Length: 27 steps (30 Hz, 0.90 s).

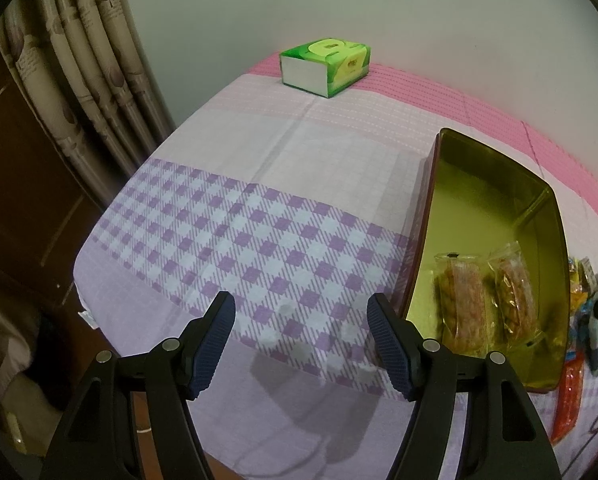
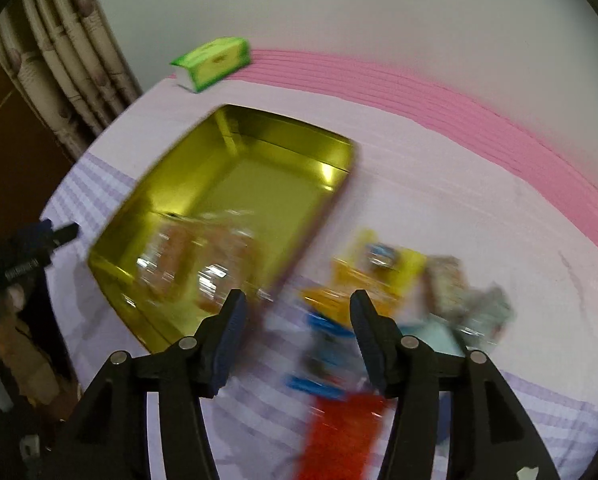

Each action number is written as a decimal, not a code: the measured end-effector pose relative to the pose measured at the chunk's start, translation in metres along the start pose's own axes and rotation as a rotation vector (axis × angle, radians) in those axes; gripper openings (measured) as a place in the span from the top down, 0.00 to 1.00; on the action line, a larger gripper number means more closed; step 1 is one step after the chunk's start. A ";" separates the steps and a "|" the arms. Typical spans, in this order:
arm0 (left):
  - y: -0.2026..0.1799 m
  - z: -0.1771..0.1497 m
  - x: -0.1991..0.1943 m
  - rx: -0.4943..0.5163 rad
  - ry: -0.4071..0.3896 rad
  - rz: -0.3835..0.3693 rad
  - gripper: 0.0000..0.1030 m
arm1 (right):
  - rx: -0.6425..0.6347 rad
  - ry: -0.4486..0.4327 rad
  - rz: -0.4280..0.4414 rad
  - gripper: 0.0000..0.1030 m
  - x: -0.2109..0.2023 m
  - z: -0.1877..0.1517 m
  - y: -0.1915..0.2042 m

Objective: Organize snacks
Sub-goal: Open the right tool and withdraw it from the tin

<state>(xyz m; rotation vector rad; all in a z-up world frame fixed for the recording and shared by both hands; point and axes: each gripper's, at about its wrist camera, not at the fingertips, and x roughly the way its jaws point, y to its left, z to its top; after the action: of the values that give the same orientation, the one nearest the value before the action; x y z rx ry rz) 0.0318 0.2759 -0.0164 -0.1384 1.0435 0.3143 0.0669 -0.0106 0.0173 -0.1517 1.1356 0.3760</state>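
Note:
A gold-lined tin box (image 1: 495,184) (image 2: 235,184) stands open on the checked cloth, with two clear packets of orange snacks (image 1: 487,300) (image 2: 203,264) lying side by side at its near end. My left gripper (image 1: 301,336) hovers open over bare cloth, left of the box, nothing between its pads. My right gripper (image 2: 297,332) is open above a blurred pile of loose snack packets (image 2: 383,280), right of the box, with a red packet (image 2: 343,432) nearest and nothing gripped. The same pile (image 1: 583,292) peeks past the box's right wall in the left wrist view.
A green tissue box (image 1: 325,66) (image 2: 213,62) sits at the far edge by the wall. The cloth-covered surface (image 1: 259,200) drops off at the left, beside curtains (image 1: 83,80) and dark wooden furniture (image 1: 15,200). The left gripper's tip (image 2: 59,236) shows left of the box.

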 end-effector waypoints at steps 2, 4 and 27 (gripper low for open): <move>0.000 0.000 0.000 0.007 -0.002 0.004 0.33 | 0.005 0.007 -0.021 0.49 -0.005 -0.009 -0.020; -0.001 0.001 -0.001 0.016 -0.004 0.009 0.33 | 0.012 0.021 -0.036 0.49 -0.008 -0.019 -0.043; -0.030 -0.016 -0.019 0.102 -0.002 -0.010 0.33 | -0.270 0.124 0.144 0.45 0.020 -0.052 -0.094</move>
<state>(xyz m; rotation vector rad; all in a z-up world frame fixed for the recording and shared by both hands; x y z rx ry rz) 0.0200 0.2395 -0.0092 -0.0517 1.0546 0.2519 0.0645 -0.1093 -0.0287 -0.3350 1.2179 0.6558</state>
